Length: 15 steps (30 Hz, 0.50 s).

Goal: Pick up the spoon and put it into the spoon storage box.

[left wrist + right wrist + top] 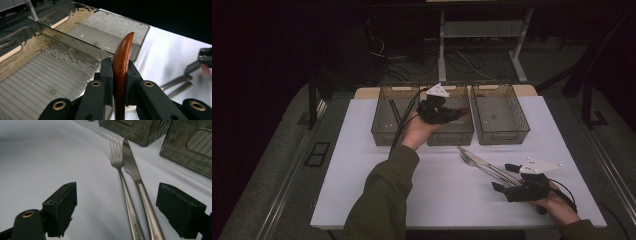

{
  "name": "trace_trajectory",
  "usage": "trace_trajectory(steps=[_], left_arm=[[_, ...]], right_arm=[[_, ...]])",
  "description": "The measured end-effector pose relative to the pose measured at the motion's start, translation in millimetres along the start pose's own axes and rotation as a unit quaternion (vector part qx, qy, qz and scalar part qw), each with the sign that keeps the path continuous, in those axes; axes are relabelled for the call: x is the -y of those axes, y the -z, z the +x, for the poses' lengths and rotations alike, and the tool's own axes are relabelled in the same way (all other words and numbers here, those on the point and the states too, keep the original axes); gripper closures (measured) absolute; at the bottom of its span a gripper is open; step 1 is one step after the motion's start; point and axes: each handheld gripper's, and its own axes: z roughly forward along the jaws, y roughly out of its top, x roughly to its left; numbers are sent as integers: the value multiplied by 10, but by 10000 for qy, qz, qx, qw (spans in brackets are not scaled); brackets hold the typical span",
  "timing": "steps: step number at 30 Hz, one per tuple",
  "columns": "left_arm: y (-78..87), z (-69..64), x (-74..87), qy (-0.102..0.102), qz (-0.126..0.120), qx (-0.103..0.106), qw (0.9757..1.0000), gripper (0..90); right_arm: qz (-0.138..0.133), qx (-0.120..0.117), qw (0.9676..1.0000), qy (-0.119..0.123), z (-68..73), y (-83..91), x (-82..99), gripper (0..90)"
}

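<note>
My left gripper [452, 114] is shut on a reddish-brown wooden utensil [463, 111] and hangs over the middle tray [451, 136]. In the left gripper view the wood [123, 53] stands on edge between the jaws, its rounded tip poking out beyond them. A steel fork [468, 161] and knife [473, 154] lie side by side on the white table. My right gripper [505, 177] rests open at their handle ends. In the right gripper view the fork [116, 160] and knife [131, 166] run up between the wide-apart jaws, untouched by either.
Three smoky see-through trays stand in a row at the table's far edge: left [382, 131], middle and right [503, 136]. Thin dark sticks lie in the left one. The white table top [362, 180] ends close in front of both forearms.
</note>
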Motion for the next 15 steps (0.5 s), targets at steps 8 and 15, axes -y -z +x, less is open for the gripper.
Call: trace_trajectory(steps=[8,15], left_arm=[[-201,165,-71,82,-100,-6,9999,799],[-331,277,-161,199,-271,-5,9994,798]], right_arm=[[-29,8,10000,24,-7,10,1,164],[-46,-17,10000,33,-10,12,1,163]])
